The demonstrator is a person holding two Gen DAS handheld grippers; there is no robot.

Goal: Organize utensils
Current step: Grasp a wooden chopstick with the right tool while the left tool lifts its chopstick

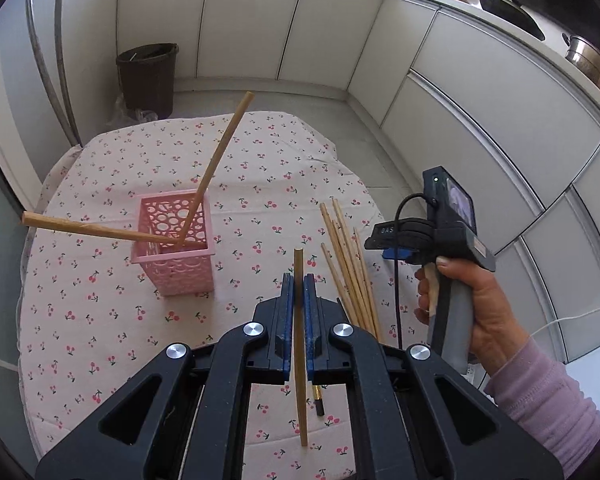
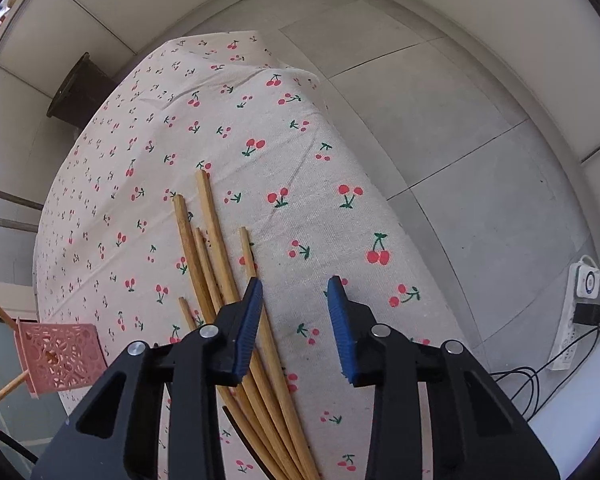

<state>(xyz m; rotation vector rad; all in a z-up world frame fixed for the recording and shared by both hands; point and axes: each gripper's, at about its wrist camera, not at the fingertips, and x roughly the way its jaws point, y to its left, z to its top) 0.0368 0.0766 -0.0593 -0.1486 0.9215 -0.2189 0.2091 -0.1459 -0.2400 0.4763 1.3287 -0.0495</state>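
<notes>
The left gripper (image 1: 299, 280) was clamped shut on a single chopstick (image 1: 300, 344), which stood between the blue pads and ran on past them at both ends. It was held above the cherry-print cloth (image 1: 100, 320), in front of and to the right of the pink holder (image 1: 176, 248).

The holder stood upright on the cloth with two chopsticks (image 1: 216, 164) already in it, one leaning out to the left, the other up and to the right.

A loose pile of chopsticks (image 2: 216, 264) lay flat on the cloth, to the right of the holder and apart from it.

The right gripper (image 2: 294, 294) pointed down over that pile. Its jaws stood apart with only bare cloth between the pads; the left pad (image 2: 246, 328) lay over the pile's right edge. Whether it touched the sticks could not be told.

In the left wrist view, a hand (image 1: 464, 308) in a lilac sleeve held the right gripper's handle, to the right of the pile
</notes>
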